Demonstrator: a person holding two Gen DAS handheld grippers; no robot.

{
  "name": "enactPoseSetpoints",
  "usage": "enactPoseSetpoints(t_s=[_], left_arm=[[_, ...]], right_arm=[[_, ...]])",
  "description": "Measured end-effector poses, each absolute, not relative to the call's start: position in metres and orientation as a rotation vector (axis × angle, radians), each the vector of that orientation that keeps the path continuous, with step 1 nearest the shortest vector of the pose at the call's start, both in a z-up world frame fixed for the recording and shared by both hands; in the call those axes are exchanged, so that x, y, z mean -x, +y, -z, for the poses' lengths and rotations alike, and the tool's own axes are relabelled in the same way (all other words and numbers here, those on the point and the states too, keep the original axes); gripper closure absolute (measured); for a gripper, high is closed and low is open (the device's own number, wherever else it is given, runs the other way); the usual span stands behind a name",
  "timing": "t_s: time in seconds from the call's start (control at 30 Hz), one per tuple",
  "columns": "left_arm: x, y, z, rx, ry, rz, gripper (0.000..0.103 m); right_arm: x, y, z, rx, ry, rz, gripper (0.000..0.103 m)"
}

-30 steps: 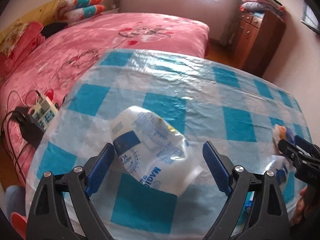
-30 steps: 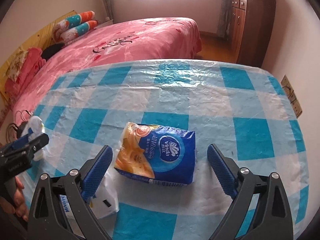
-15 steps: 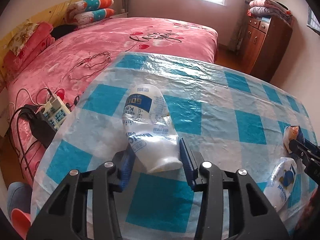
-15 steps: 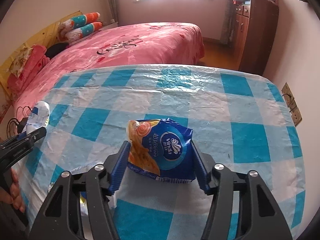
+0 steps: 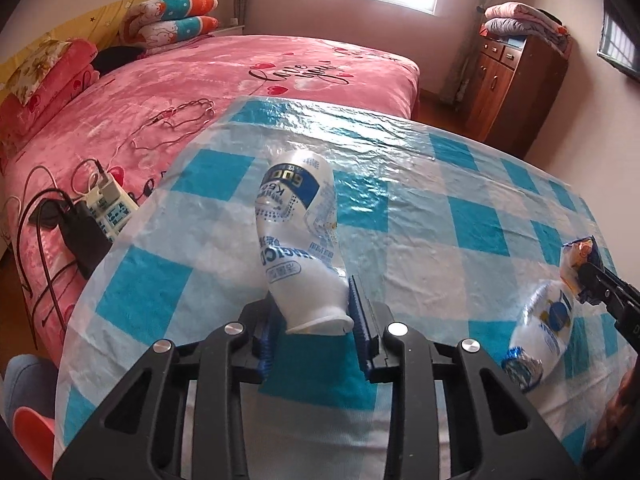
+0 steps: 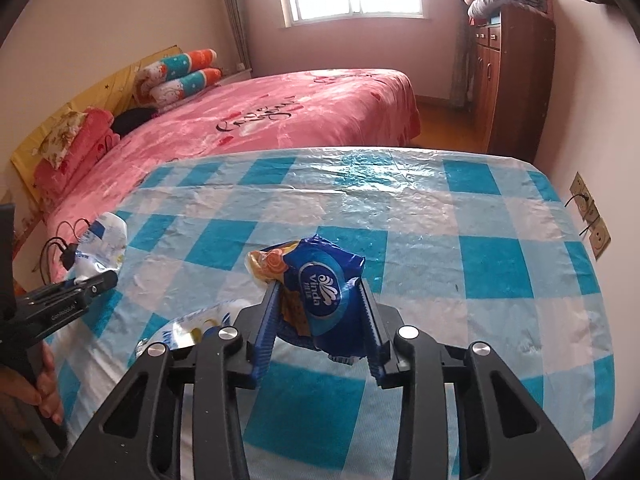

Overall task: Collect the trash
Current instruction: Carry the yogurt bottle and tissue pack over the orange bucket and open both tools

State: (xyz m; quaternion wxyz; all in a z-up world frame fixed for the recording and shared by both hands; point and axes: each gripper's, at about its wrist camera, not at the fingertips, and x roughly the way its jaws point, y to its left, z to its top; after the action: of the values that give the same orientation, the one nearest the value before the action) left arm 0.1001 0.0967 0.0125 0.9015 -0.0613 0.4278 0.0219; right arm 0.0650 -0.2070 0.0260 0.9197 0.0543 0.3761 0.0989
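My left gripper (image 5: 314, 304) is closing its jaws, and the pads press on the lower end of a crumpled white plastic wrapper (image 5: 298, 220) with blue print. In the right wrist view that wrapper (image 6: 102, 240) sticks up from the left gripper (image 6: 100, 278) at the table's left edge. My right gripper (image 6: 318, 292) is also closing, with its pads squeezing a blue and orange tissue pack (image 6: 320, 280). The left wrist view shows the pack (image 5: 578, 252) at the far right, in the right gripper (image 5: 590, 280). A second white wrapper (image 6: 192, 324) lies on the table beside the right gripper.
The table (image 6: 480, 264) has a blue and white checked plastic cover. A pink bed (image 6: 280, 120) stands behind it, with a power strip and cables (image 5: 108, 208) near the table's left edge. At the back right is a wooden cabinet (image 6: 512, 80), and wall sockets (image 6: 588, 216) are at the right.
Both grippers went from wide open to closed on their items. The left took hold of the white wrapper, the right took the blue tissue pack, which now looks squeezed. Both views pulled back a little.
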Motion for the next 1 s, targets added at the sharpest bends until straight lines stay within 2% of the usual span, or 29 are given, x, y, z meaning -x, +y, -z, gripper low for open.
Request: enactPoseSetpoints(t_s=[1.0], left_arm=[[0.012,0.114,-0.02,0.194,0.909,0.094,0.075]], right_arm=[[0.066,-0.18,-0.046,-0.207,0.728,-0.311,0.065]])
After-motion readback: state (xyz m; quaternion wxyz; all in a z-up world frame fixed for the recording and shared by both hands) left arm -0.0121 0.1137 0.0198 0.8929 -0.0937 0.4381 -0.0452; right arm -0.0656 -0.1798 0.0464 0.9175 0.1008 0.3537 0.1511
